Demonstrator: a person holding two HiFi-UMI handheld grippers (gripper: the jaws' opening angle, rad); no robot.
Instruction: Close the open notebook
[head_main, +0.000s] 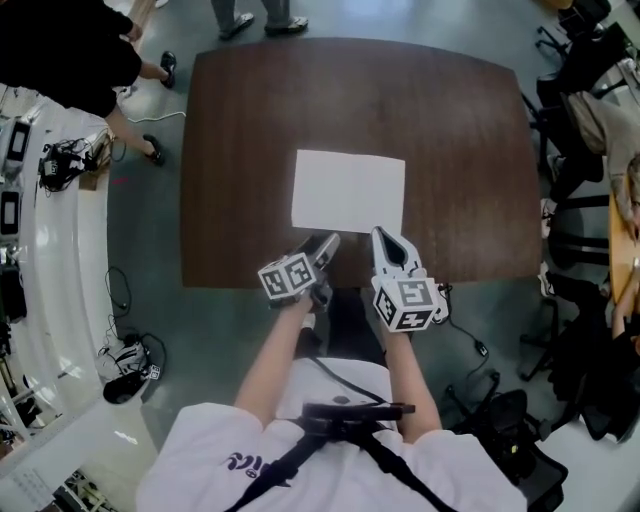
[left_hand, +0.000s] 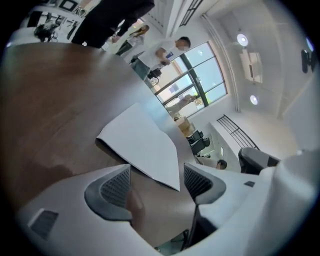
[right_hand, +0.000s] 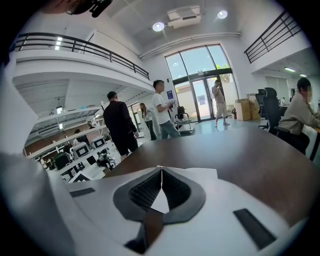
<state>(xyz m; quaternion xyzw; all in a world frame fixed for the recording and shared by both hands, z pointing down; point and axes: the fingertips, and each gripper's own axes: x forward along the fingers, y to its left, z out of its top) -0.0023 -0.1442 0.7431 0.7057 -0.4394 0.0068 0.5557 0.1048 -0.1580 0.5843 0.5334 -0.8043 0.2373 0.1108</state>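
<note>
The notebook (head_main: 348, 190) lies flat on the brown table (head_main: 250, 120) as one plain white rectangle, near the front edge. My left gripper (head_main: 328, 242) hovers at the notebook's near-left corner, jaws open and nothing between them. In the left gripper view (left_hand: 155, 175) the notebook's (left_hand: 142, 142) near corner lies just beyond the open fingertips, apart from them. My right gripper (head_main: 381, 236) sits at the notebook's near-right edge, jaws shut. In the right gripper view (right_hand: 161, 170) the tips meet with nothing held, and white paper (right_hand: 206, 173) shows just past them.
People stand beyond the table's far edge (head_main: 255, 15) and by the glass doors (right_hand: 162, 110). Office chairs and bags (head_main: 575, 120) crowd the right side. A white workbench with gear (head_main: 40, 200) runs along the left, and cables lie on the floor (head_main: 130, 370).
</note>
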